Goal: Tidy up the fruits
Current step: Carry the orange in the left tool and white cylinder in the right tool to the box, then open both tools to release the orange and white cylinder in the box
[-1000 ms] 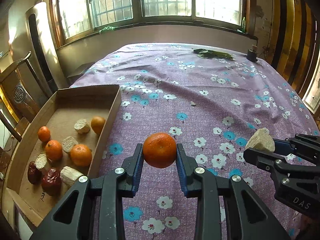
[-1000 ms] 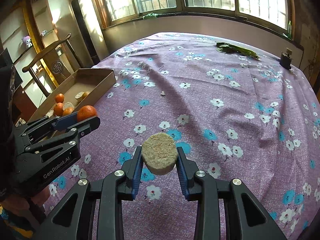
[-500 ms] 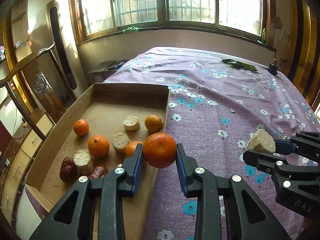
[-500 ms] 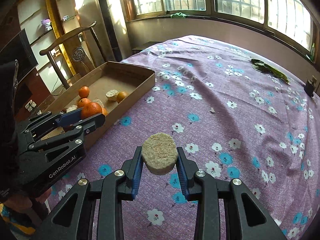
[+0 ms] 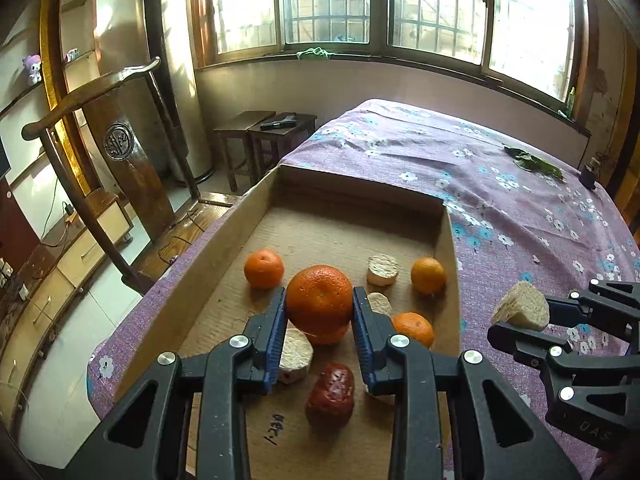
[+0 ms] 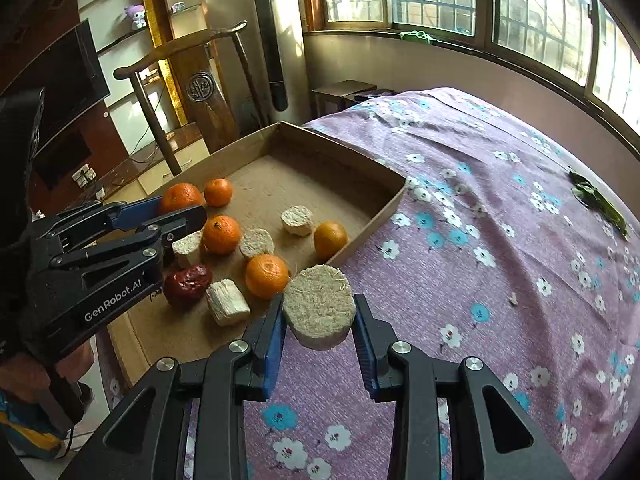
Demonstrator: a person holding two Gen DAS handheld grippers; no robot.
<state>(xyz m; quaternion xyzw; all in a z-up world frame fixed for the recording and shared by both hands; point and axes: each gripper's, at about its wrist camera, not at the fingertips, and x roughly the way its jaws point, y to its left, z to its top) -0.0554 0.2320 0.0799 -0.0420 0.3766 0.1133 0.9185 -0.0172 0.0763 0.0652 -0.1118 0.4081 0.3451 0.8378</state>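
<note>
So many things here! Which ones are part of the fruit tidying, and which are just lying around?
Part of the job:
- left gripper, holding an orange
- right gripper, holding a pale fibrous chunk
- cardboard tray with oranges, pale chunks and a red date

Just lying about:
- green leaves on the floral cloth
- wooden chair
- stools

Left gripper (image 5: 319,312) and right gripper (image 6: 319,312), jaws each clamped on a load, side by side.
</note>
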